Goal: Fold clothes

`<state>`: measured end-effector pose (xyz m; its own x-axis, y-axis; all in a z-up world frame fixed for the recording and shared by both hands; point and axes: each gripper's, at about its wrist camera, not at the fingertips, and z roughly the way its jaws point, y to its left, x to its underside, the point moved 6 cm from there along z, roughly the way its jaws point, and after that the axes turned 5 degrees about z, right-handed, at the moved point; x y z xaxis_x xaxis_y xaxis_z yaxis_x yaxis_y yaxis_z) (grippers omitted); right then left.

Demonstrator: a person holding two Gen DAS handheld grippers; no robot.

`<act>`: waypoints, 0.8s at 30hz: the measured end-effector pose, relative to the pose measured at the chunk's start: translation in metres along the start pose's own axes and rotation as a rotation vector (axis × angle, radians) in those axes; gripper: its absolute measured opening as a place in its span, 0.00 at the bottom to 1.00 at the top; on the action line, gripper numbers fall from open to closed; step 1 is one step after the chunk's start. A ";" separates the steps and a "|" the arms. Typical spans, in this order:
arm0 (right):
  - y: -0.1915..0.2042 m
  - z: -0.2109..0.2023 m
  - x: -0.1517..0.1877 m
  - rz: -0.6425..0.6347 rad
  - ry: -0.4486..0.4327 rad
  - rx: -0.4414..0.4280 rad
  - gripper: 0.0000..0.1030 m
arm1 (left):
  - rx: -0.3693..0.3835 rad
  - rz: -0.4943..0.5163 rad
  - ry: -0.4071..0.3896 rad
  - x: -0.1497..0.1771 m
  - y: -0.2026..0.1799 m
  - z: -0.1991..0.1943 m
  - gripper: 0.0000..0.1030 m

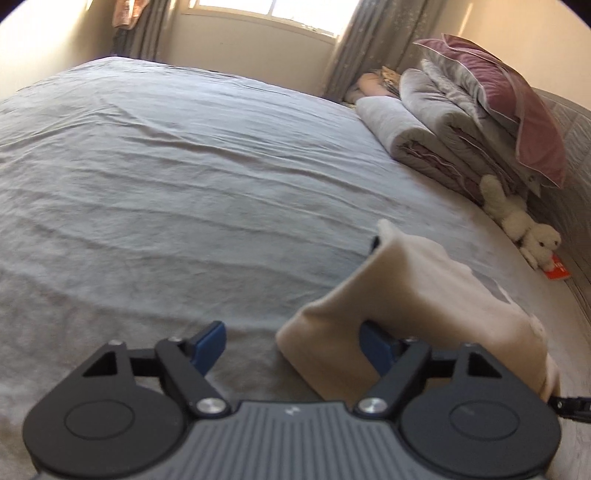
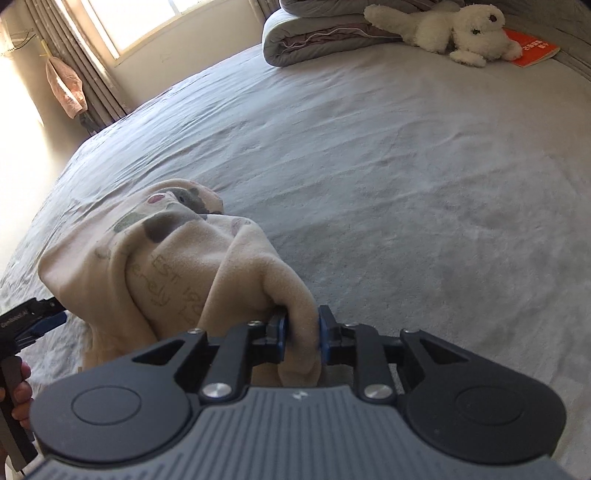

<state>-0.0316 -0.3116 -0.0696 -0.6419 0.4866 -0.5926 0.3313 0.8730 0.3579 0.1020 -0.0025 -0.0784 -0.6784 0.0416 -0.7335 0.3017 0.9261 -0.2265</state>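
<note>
Right wrist view, right gripper (image 2: pixel 301 334) clenched on cream garment (image 2: pixel 177 258) printed "EST", left gripper (image 1: pixel 291 345) spread wide, grey bedsheet (image 1: pixel 166 166), curtained window (image 1: pixel 266 14).

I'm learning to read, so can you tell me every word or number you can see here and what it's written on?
"EST 19": on the cream garment, showing faintly through the cloth; the digits after it are hidden by a fold.
Cursive word below it on the garment: too faint to read.
White characters on the orange book: too small and blurred to read.
White lettering on the left hand-held gripper: too blurred to read.
</note>
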 end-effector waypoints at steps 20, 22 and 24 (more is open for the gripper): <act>0.001 -0.018 -0.002 0.060 -0.039 -0.029 0.75 | 0.113 0.082 -0.161 -0.022 -0.010 -0.016 0.74; 0.007 -0.024 0.004 0.068 -0.036 -0.053 0.75 | 0.147 0.061 -0.139 -0.020 -0.012 -0.013 0.61; 0.019 -0.031 0.010 0.041 -0.033 -0.088 0.75 | 0.171 0.059 -0.123 -0.018 -0.016 -0.012 0.48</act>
<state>-0.0527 -0.2908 -0.0466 -0.6054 0.5239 -0.5991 0.2937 0.8467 0.4437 0.1008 -0.0131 -0.0541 -0.5729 0.0380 -0.8188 0.4544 0.8461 -0.2786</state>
